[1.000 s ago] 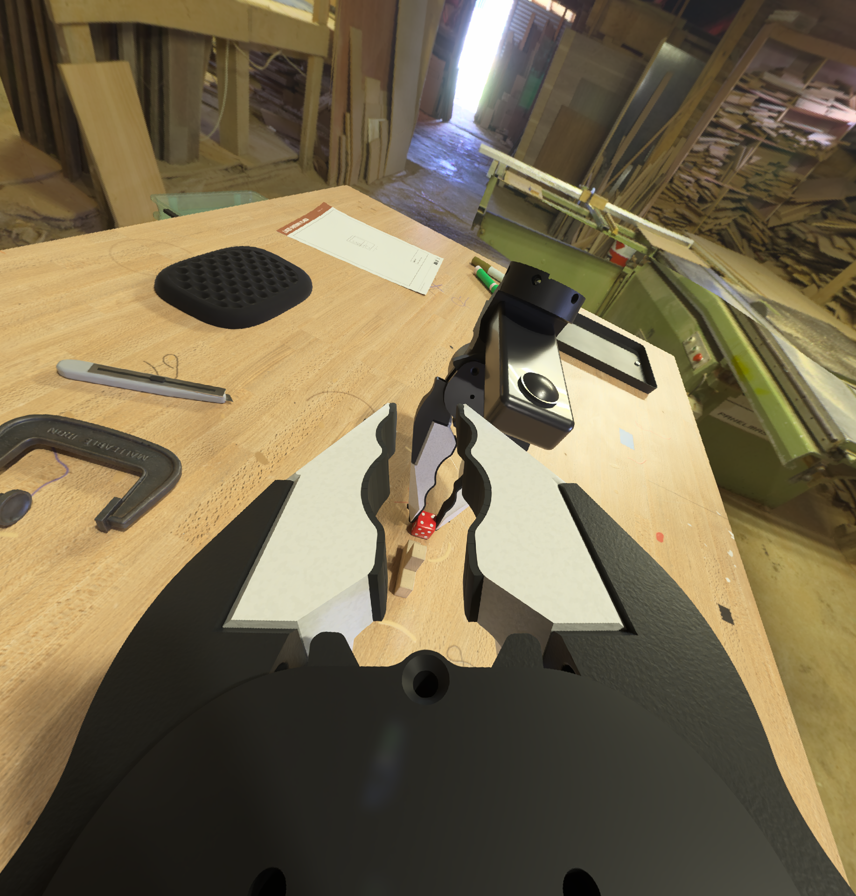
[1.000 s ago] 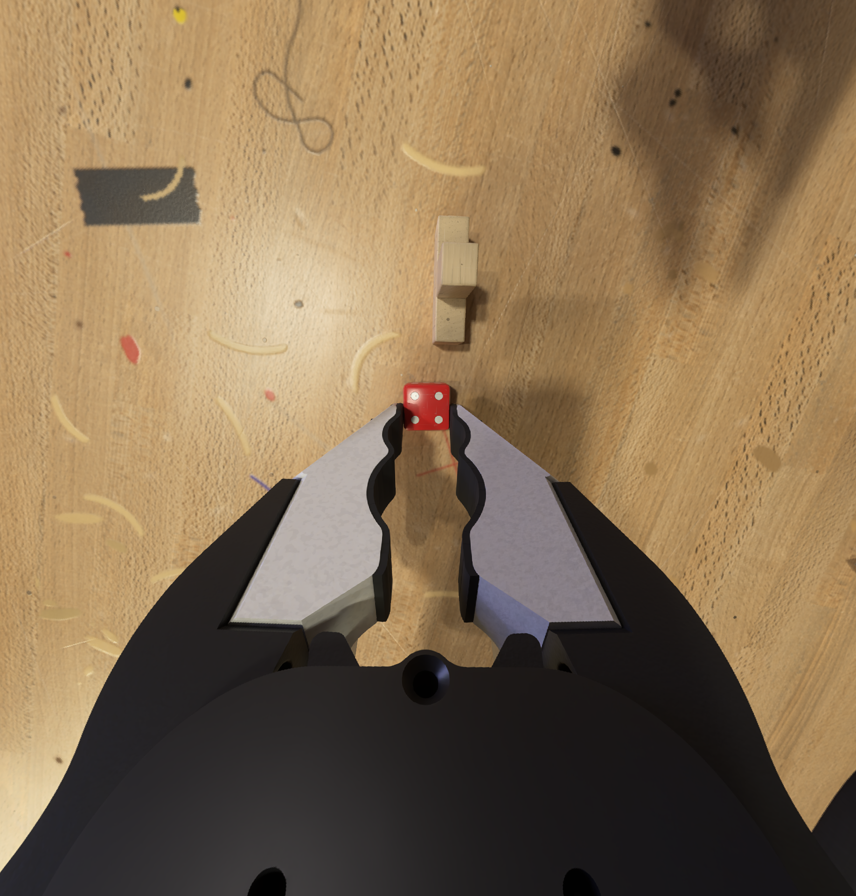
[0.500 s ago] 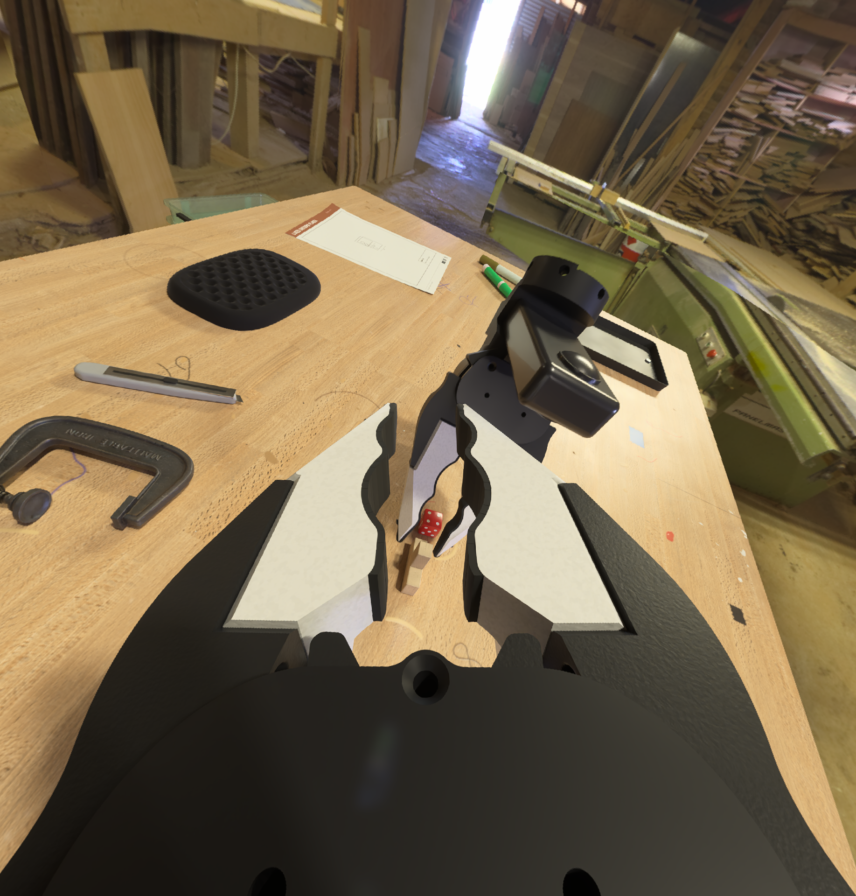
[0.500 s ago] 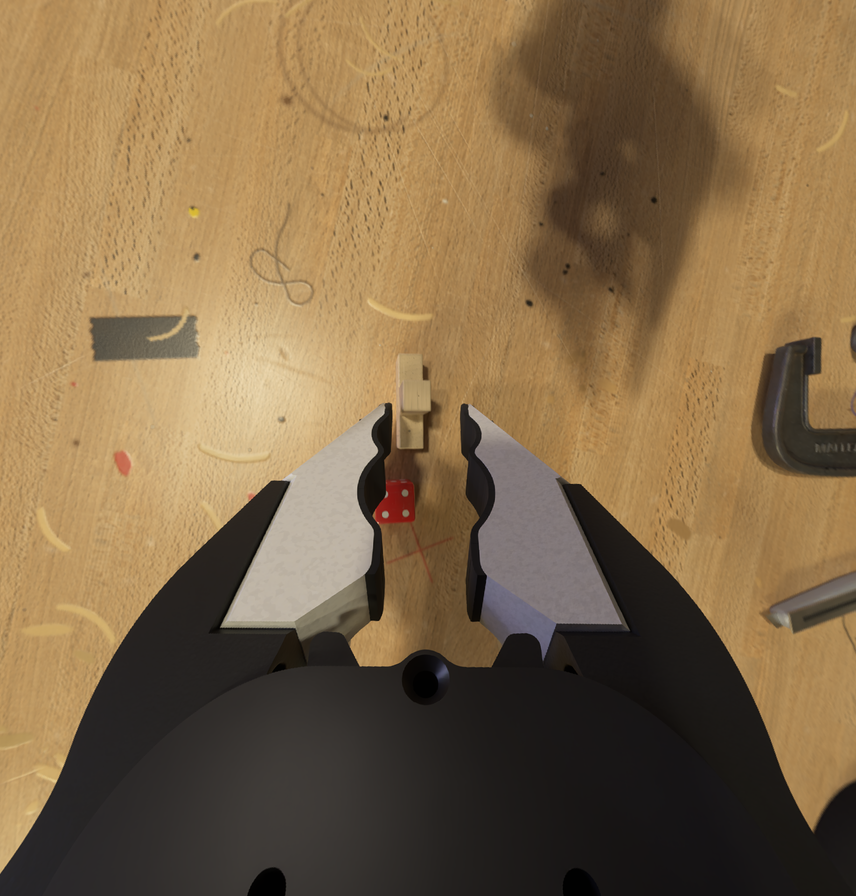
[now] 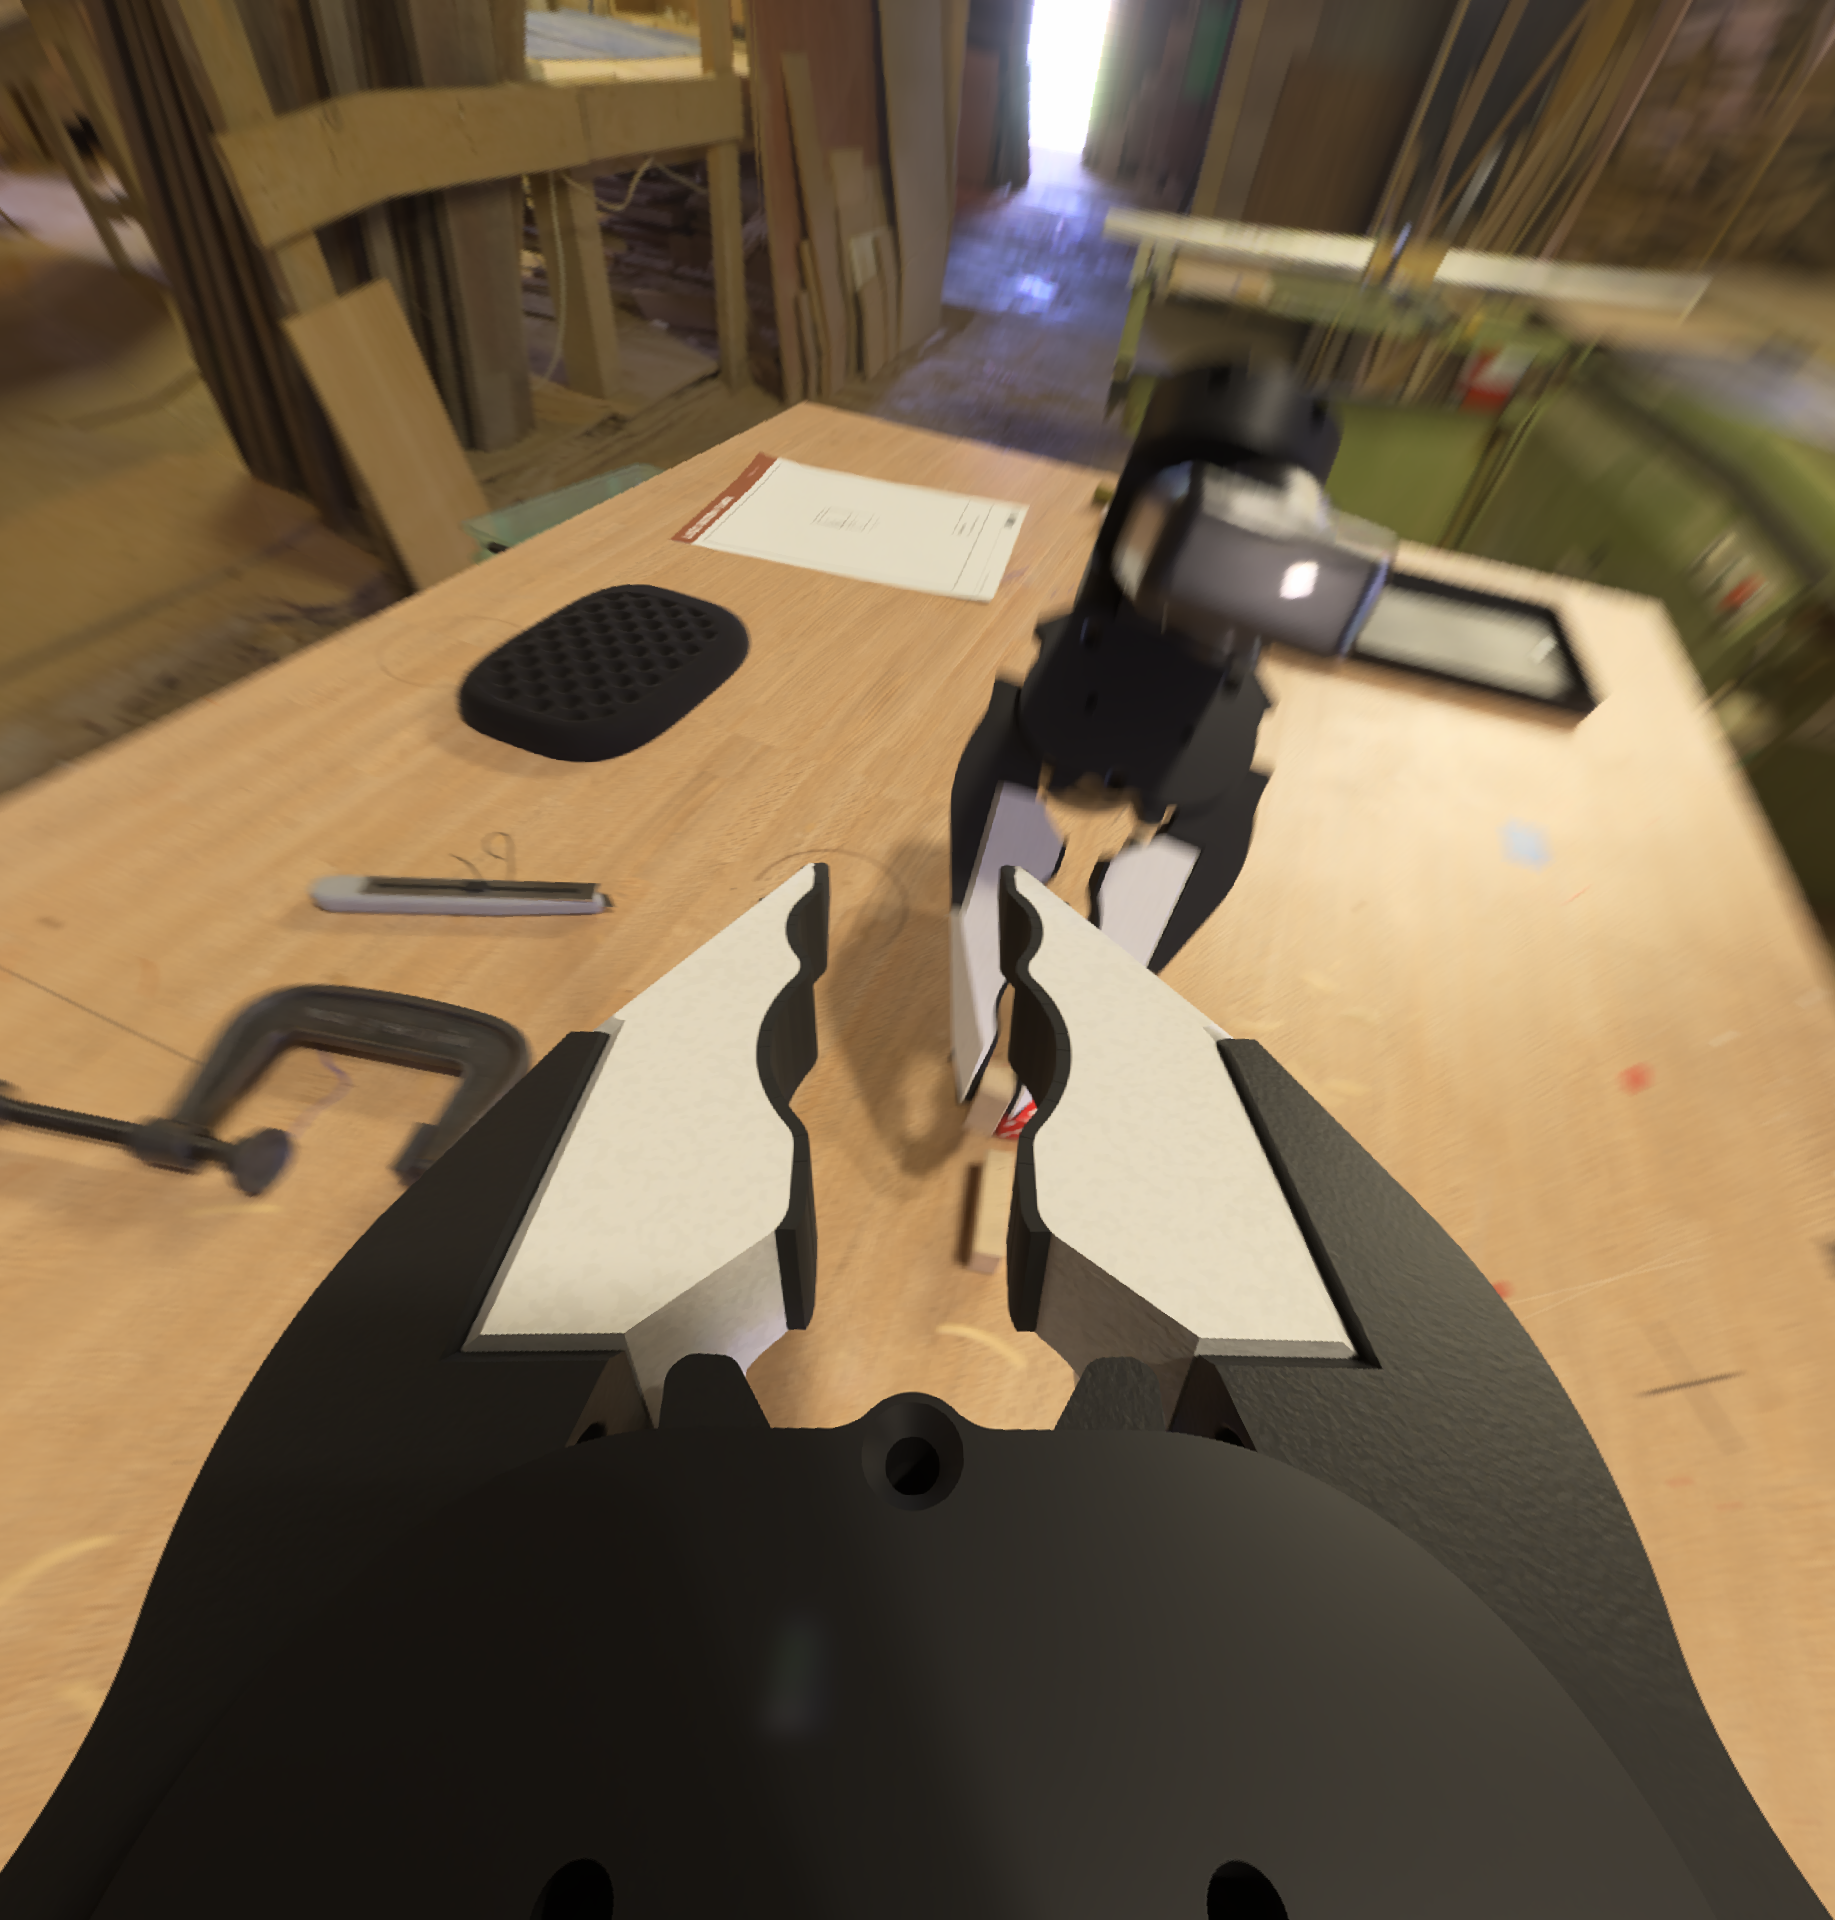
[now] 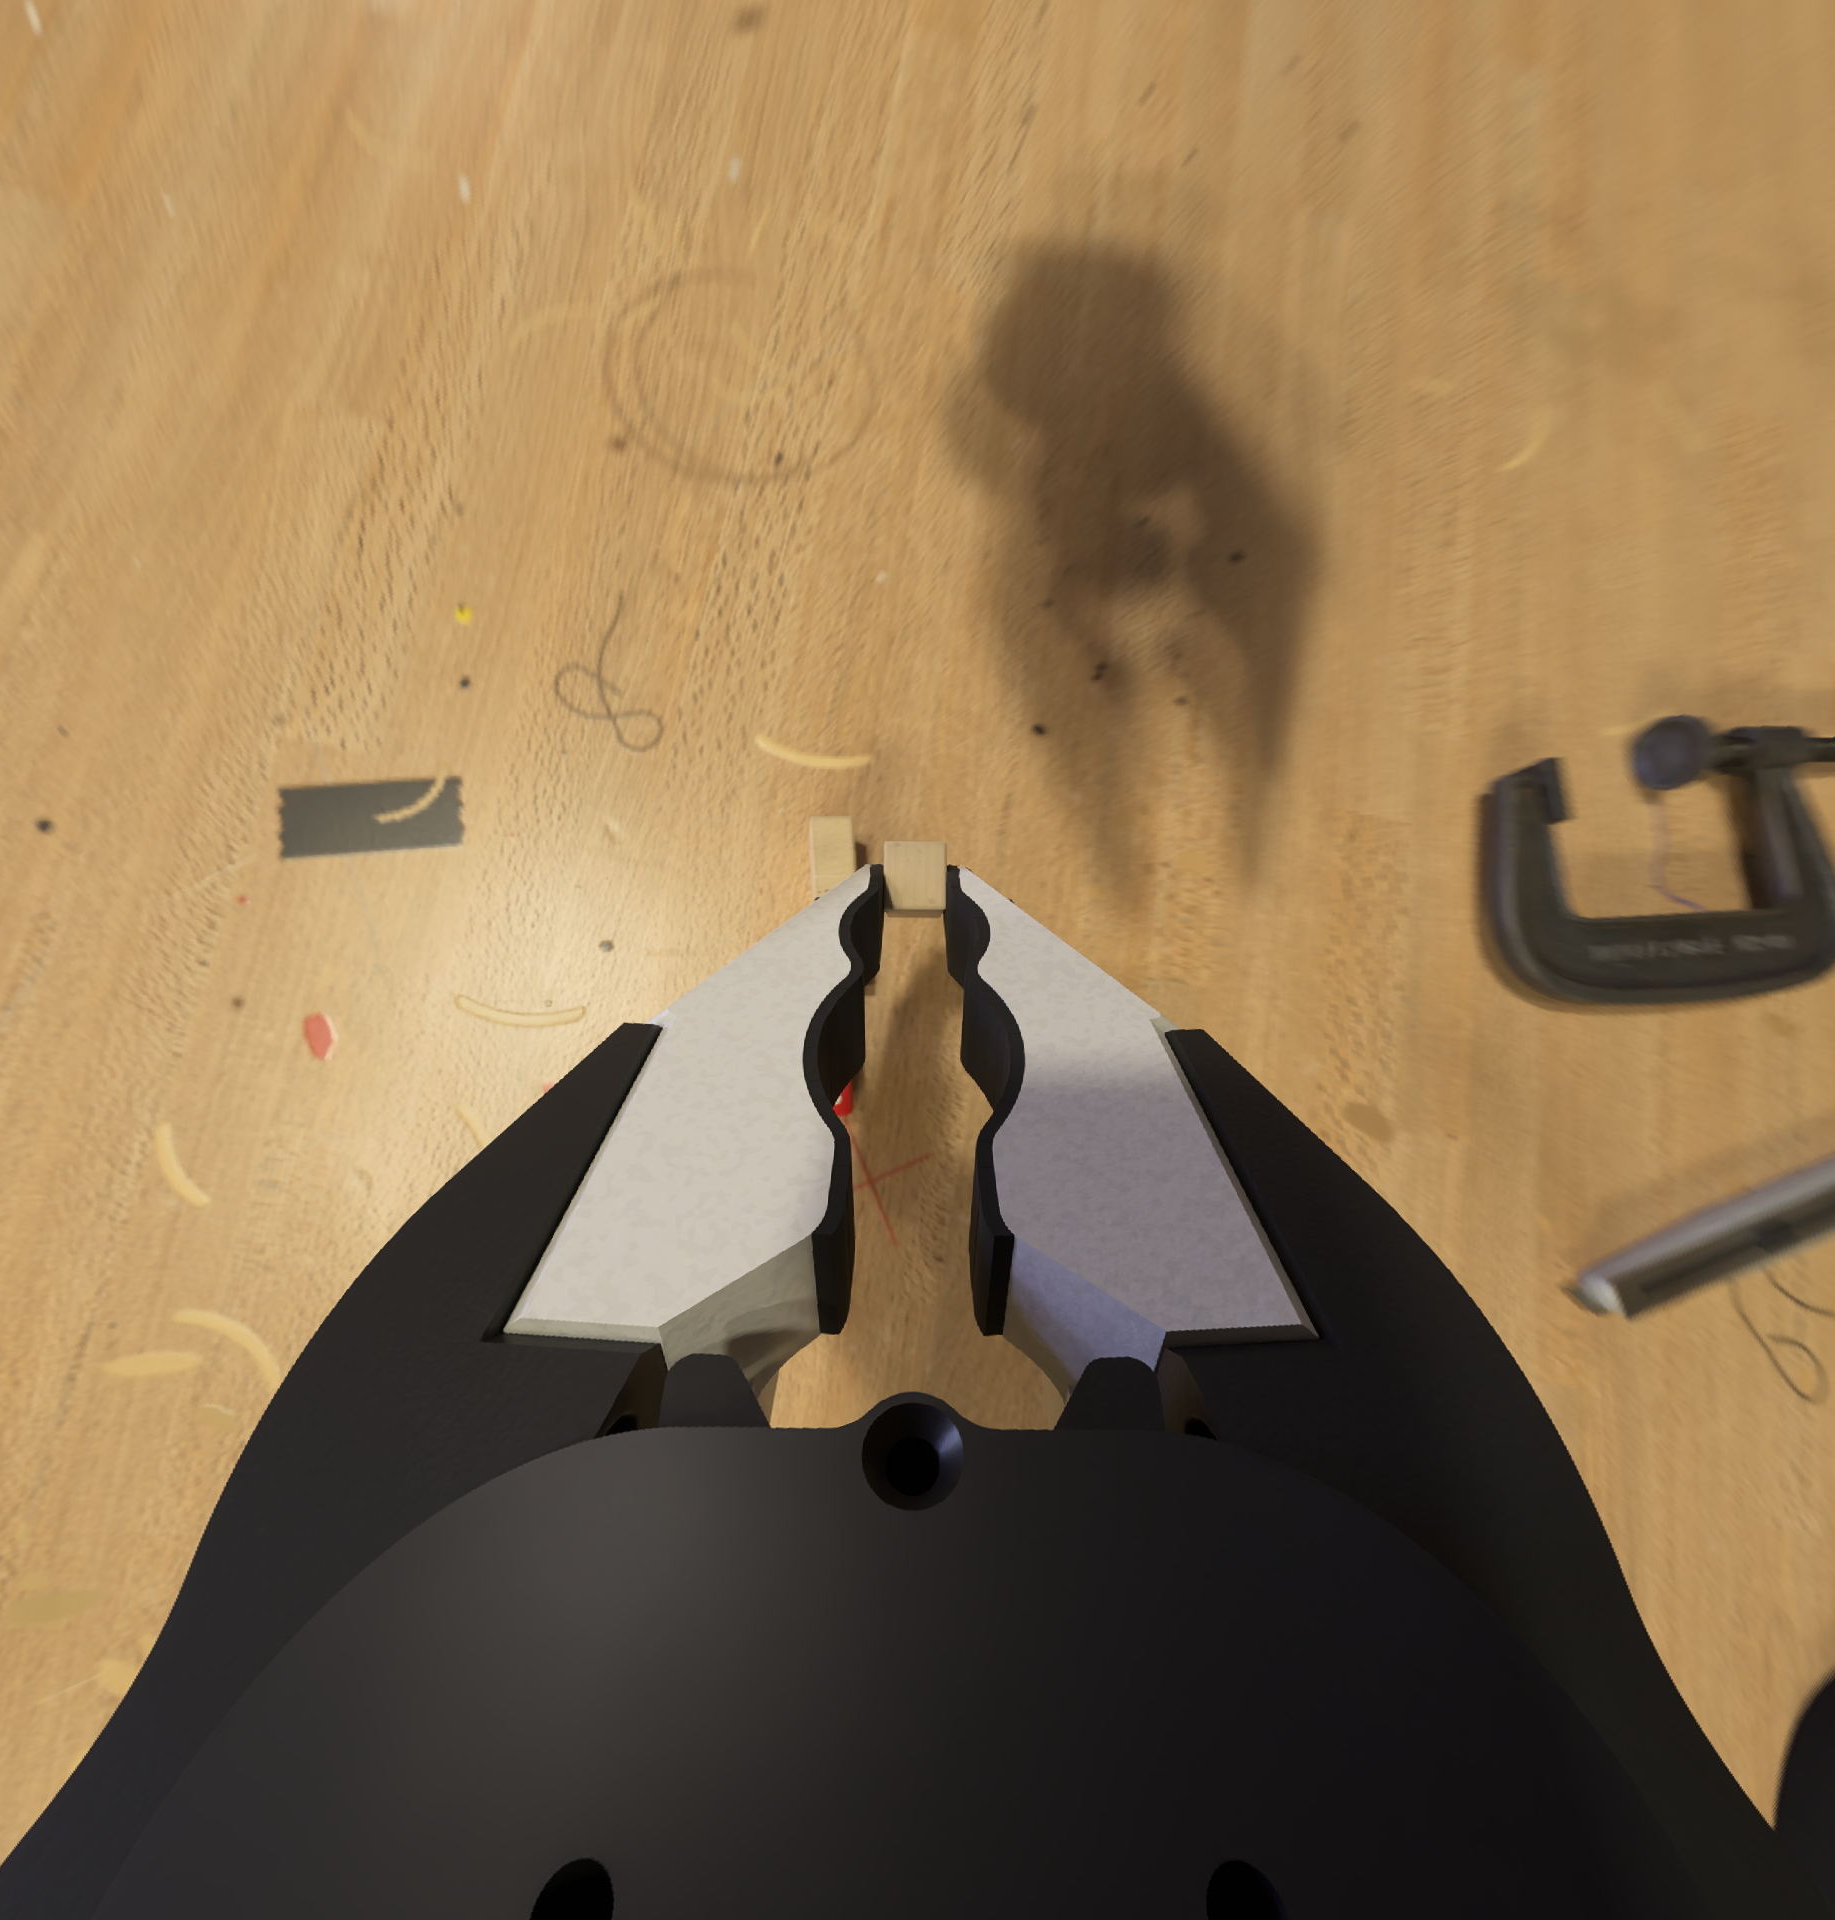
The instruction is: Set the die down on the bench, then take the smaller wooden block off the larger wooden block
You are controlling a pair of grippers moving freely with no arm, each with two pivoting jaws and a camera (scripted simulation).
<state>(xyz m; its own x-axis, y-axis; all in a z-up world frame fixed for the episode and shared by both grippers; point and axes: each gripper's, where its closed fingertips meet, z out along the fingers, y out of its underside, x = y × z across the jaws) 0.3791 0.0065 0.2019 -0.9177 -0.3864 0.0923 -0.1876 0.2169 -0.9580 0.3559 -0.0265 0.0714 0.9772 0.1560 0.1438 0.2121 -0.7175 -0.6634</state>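
My right gripper (image 6: 914,883) is shut on the smaller wooden block (image 6: 914,876), a pale cube between its fingertips. The larger wooden block (image 6: 831,847) lies on the bench just to its left, partly hidden by one finger. It also shows in the left wrist view (image 5: 980,1216). The red die (image 6: 842,1101) rests on the bench under the right gripper, only a sliver showing, and shows in the left wrist view (image 5: 1022,1120). My left gripper (image 5: 913,883) is open and empty, hovering close in front of the right gripper's fingers (image 5: 970,997).
A C-clamp (image 5: 352,1049) and a utility knife (image 5: 456,896) lie to the left. They show at the right in the right wrist view, the clamp (image 6: 1661,935) and the knife (image 6: 1723,1236). A black perforated pad (image 5: 601,670), a paper sheet (image 5: 861,525) and a black tray (image 5: 1464,634) lie farther back.
The right gripper let go of the die onto the bench, moved forward over the blocks and shut on the smaller block. The left gripper stayed open and shifted a little.
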